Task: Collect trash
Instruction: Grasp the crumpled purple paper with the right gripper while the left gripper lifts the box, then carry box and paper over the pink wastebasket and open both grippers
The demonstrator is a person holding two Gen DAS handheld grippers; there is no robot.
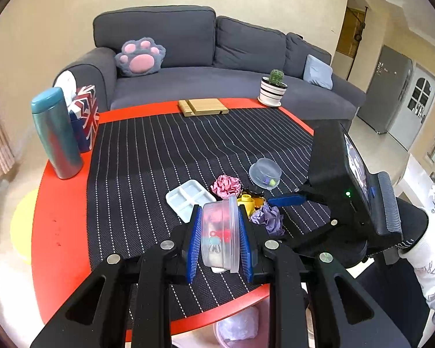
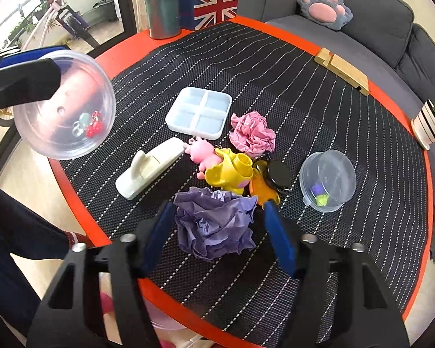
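Two grippers work over a round red table (image 2: 391, 98) covered by a black mat with white dotted lines (image 2: 319, 92). The right gripper (image 2: 217, 226) points down at the near edge, and the crumpled purple paper (image 2: 214, 226) lies between its blue pads; the left pad seems to touch the paper, the right pad stands a little apart, so a firm grip cannot be told. The left gripper (image 1: 220, 237) is clenched on a clear round container (image 1: 219, 236) with small red and pale charms inside. Just beyond the purple paper lie a yellow toy (image 2: 229, 171), a pink figure (image 2: 203, 153) and a white hook (image 2: 148, 171). Further on is a crumpled pink paper (image 2: 252, 133), with a white divided tray (image 2: 198, 113) to its left and a second clear container (image 2: 327, 179) to the right. Behind the table stands a dark grey sofa (image 1: 206, 58).
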